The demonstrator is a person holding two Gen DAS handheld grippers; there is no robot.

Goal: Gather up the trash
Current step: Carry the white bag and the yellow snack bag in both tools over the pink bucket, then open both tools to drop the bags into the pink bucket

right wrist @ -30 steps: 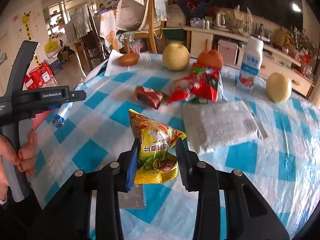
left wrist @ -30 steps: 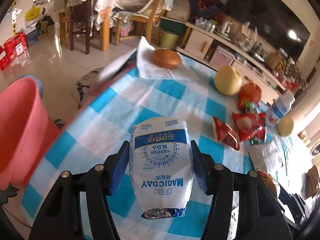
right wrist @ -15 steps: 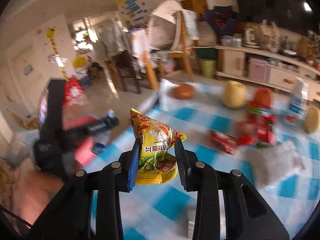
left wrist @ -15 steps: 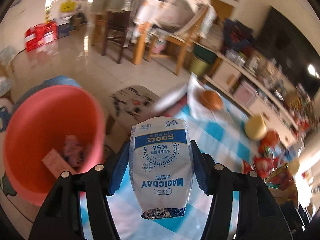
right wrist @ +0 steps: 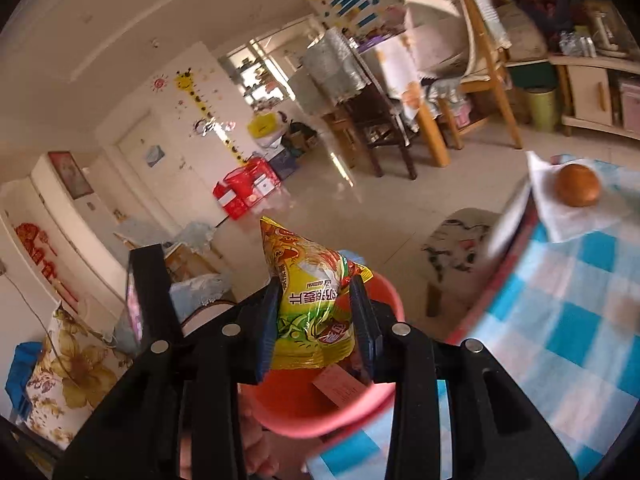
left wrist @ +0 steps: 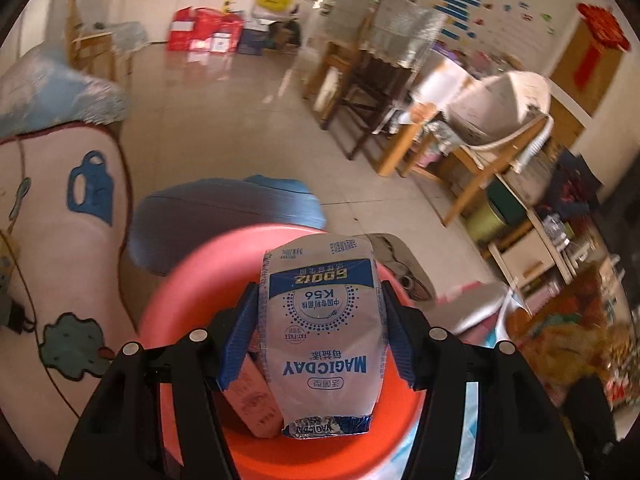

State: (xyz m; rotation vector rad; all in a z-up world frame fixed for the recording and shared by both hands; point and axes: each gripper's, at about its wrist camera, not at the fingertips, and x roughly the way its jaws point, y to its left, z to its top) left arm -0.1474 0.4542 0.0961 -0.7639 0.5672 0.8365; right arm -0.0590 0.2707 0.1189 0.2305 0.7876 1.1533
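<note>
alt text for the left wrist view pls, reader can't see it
The left gripper is shut on a white and blue Magicday pouch, held above a pink bin with a pink carton inside. Beyond lie a tiled floor and wooden chairs.

Both views are brightly lit by daylight. It glares off the glossy floor tiles [left wrist: 224,80] in pale streaks, most strongly just in front of the red boxes [left wrist: 204,34]. The fisheye lens bends walls and furniture around a dark circular border. In the left wrist view the white pouch [left wrist: 322,334] is sharp, while the shelves far to its right smear with motion blur. In the right wrist view the checked tablecloth [right wrist: 568,320] looks soft and washed out.
</note>
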